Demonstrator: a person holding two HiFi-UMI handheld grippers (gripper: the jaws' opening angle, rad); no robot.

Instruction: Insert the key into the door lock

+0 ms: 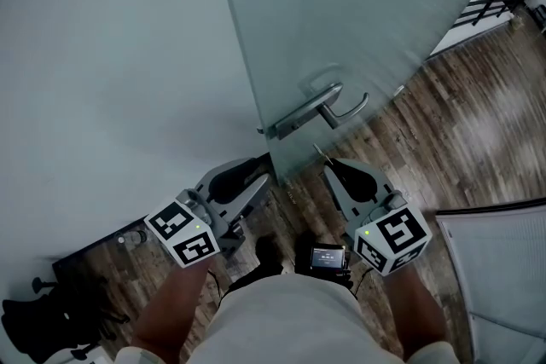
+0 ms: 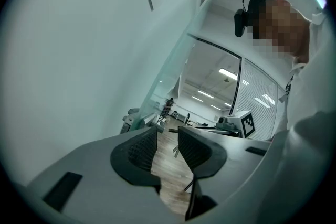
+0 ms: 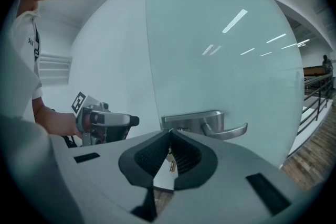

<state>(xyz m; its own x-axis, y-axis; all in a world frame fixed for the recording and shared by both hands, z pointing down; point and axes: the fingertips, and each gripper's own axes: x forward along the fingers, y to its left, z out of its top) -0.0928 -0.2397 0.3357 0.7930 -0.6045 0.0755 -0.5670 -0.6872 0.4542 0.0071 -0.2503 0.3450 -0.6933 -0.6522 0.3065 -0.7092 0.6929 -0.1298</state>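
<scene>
R gripper (image 3: 170, 135) clamped on key (image 3: 171, 165) — door handle (image 3: 210, 122) just ahead of it. L gripper (image 2: 168, 132) off to its left — jaws apart, nothing between.

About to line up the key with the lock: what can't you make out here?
- Keyhole: in the right gripper view, the closed jaw tips of the right gripper cover the lower edge of the lock plate; the head view sees the plate edge-on.
- Blade of the key: in the right gripper view the pads hide most of it; in the head view it is too small to read.
</scene>
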